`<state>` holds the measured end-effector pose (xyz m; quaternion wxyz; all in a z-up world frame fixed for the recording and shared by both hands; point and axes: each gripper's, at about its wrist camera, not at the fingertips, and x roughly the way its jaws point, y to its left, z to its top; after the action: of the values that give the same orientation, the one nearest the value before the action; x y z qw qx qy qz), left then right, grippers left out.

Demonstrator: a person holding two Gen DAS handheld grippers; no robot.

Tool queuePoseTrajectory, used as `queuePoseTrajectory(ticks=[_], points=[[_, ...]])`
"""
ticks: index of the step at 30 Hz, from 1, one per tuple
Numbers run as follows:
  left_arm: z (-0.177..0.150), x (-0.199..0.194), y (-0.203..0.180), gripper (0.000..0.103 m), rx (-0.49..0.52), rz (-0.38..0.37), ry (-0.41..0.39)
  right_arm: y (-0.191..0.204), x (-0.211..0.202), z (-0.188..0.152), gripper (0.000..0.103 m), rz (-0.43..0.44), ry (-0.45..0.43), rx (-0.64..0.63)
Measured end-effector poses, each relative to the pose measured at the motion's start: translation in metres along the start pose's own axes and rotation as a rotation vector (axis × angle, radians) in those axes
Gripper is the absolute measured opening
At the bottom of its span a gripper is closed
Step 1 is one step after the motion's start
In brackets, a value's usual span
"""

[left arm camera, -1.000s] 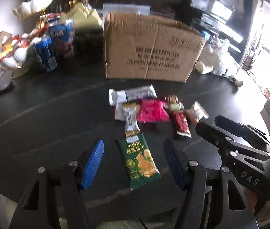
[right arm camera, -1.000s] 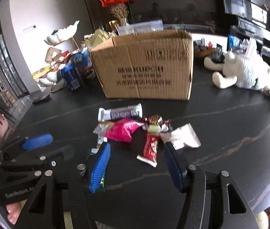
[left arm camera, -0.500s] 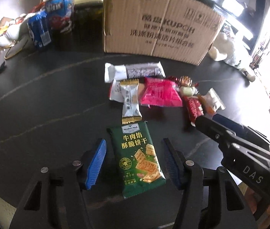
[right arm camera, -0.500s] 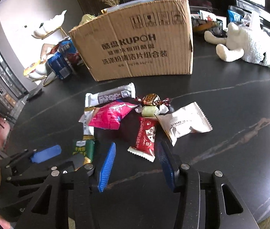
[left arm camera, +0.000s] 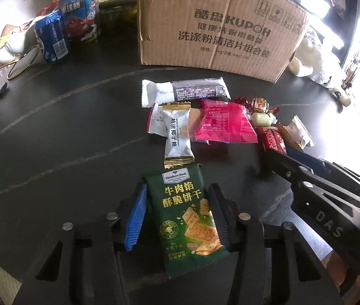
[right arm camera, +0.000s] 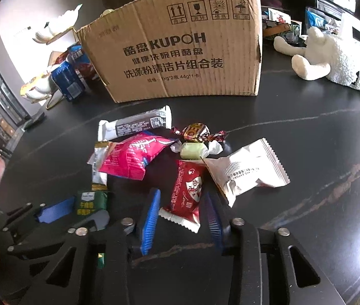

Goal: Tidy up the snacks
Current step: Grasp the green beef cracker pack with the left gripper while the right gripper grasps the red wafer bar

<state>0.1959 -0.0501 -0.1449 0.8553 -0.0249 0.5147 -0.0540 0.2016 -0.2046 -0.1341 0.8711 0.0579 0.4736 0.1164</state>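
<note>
The left gripper [left arm camera: 177, 217] has its jaws apart on either side of the green cracker packet [left arm camera: 188, 218], which lies flat on the desk [left arm camera: 52, 152] at the near end of the snack pile, its blue pads close to the packet's long edges. The right gripper [right arm camera: 183, 218] likewise has its jaws apart, straddling the lower end of the red snack packet [right arm camera: 186, 193], whose top is just beside a white packet [right arm camera: 248, 171]. Bare dark desk lies to the left and right of the pile. Beyond lie a pink packet [left arm camera: 224, 123], a white candy bar [left arm camera: 177, 133] and a long grey bar [left arm camera: 185, 92], then a cardboard box [right arm camera: 180, 50] standing upright; a plush toy [right arm camera: 332, 58] lies at far right.
</note>
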Motion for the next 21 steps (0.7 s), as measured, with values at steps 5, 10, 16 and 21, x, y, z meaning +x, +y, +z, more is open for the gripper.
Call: queuePoseTrajectory(ticks=[5,10,16,21], points=[[0.0,0.0,0.001,0.045,0.001,-0.003,-0.004,0.003,0.001,-0.002,0.025,-0.019,0.003,-0.019],[-0.002,-0.005,0.003,0.044,-0.001,-0.013,-0.009,0.008,-0.003,-0.008,0.025,-0.029,0.005,-0.04],[-0.002,-0.025,0.004,0.044,0.011,-0.022,-0.061,0.014,-0.017,-0.012,0.025,-0.025,-0.013,-0.038],[-0.002,-0.04,0.003,0.044,0.018,-0.044,-0.091,0.019,-0.035,-0.011,0.025,-0.025,-0.046,-0.044]])
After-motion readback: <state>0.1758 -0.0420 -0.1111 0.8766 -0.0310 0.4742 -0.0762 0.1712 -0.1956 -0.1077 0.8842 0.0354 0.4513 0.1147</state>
